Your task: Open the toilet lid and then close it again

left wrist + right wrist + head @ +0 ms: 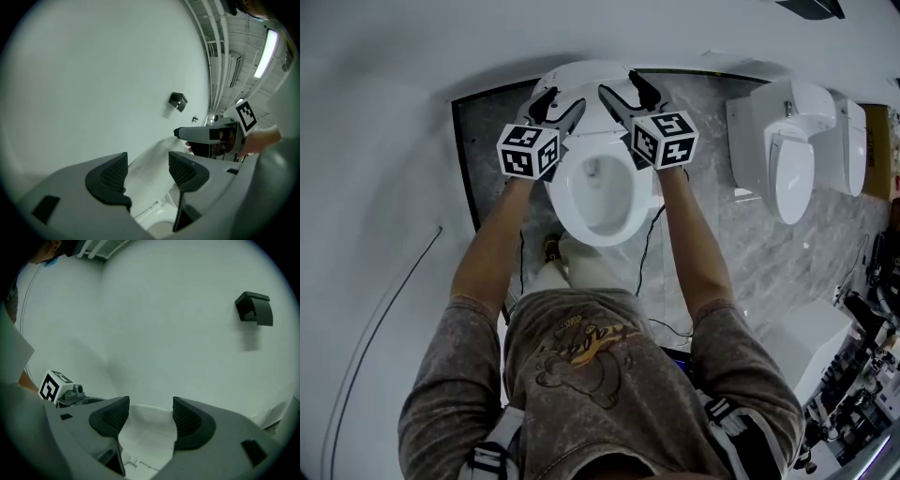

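At the raised toilet lid [581, 73], jaws of left gripper [557, 103] and right gripper [621, 86] are spread wide (nothing clamped); if the lid is nudged ungripped, a slam is risked.

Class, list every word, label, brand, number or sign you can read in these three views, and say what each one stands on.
No readable word or number in any view.
Left marker cube and right marker cube: black-and-white square patterns only, no letters.
Shirt print: a graphic, perhaps with lettering, too blurred to read.
Toilet: no brand mark can be made out.
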Demonstrator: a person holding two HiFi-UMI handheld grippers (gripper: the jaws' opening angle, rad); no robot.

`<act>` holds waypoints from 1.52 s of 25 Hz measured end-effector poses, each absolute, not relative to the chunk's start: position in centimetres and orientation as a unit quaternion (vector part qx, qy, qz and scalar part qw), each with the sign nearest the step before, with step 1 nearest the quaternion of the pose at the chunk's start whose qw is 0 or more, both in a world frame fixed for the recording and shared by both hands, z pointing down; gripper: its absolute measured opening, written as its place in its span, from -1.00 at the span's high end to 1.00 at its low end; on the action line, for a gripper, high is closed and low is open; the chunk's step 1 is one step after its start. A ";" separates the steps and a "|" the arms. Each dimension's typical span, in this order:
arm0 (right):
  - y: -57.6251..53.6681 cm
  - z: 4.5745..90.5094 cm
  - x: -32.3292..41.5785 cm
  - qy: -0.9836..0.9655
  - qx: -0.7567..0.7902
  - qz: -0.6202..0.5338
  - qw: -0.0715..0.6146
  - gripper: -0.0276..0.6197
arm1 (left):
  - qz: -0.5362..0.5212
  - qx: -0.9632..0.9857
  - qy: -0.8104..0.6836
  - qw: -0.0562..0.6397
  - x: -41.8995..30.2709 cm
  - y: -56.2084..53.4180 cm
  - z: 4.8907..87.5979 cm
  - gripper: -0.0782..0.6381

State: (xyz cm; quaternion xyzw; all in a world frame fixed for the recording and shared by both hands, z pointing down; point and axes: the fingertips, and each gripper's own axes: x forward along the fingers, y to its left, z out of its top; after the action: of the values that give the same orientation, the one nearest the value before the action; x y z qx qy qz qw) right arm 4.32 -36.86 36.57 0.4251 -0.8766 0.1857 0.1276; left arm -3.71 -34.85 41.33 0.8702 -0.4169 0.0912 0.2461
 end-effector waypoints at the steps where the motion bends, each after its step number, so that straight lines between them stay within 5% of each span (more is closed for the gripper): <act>1: -36.4 36.5 4.4 -0.877 0.426 0.182 0.128 0.03 | 0.089 0.872 -0.413 0.246 -3.6 -34.4 41.2 0.03; 19: -20.9 36.2 6.8 -0.850 0.484 0.187 0.088 0.03 | 0.083 0.903 -0.333 0.258 -1.5 -20.0 40.9 -0.03; 38: -3.1 47.4 9.6 -0.813 0.487 0.287 0.140 0.03 | 0.161 0.878 -0.302 0.334 1.8 -3.2 50.9 -0.03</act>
State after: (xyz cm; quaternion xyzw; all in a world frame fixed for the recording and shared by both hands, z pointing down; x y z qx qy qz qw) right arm 9.64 -3.06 47.39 0.4870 -0.8129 0.2872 0.1401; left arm 1.83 -3.17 50.91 0.8783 -0.3016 0.1611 0.3341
